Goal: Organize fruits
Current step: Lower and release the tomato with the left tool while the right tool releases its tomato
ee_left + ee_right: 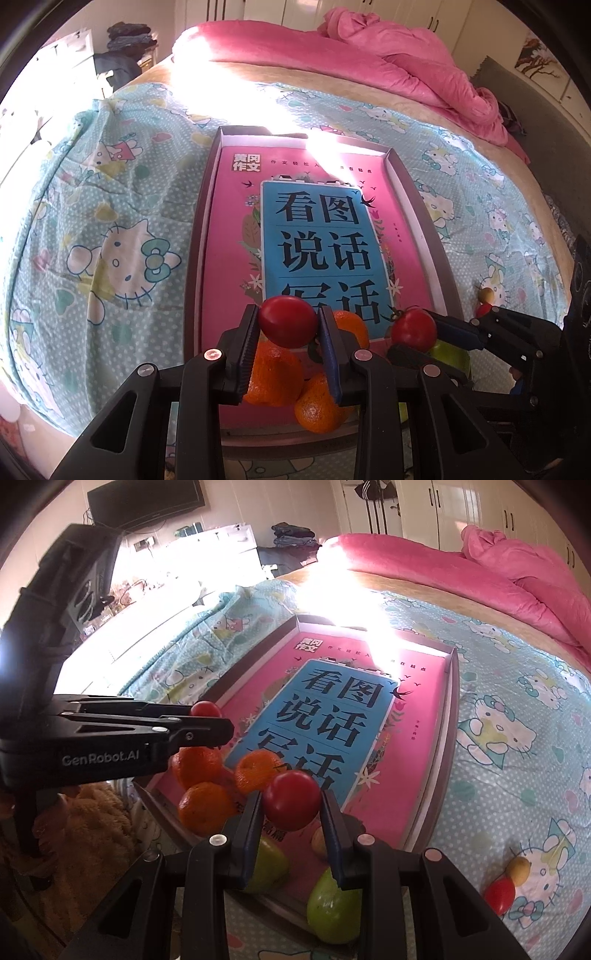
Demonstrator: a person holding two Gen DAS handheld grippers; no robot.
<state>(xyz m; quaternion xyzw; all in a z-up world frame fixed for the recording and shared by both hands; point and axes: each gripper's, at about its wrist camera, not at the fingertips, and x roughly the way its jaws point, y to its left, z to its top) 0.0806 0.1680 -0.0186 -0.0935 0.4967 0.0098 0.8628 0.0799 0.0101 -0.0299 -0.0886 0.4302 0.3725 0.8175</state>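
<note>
In my left tool (289, 322) I hold a red tomato (288, 320) pinched between the fingers, above the near end of the tray (436, 236). My right tool (291, 805) grips a second tomato (291, 799) the same way, just beside the first. Below them, three oranges (201, 806) and two green pears (334, 910) already lie at the tray's near end, on the pink book (413, 738) lining it. I judge the sorting mostly done. Farther right, on the bed sheet (517, 775) outside the tray, another red tomato (499, 896) and a small yellow fruit (519, 870) still wait.
</note>
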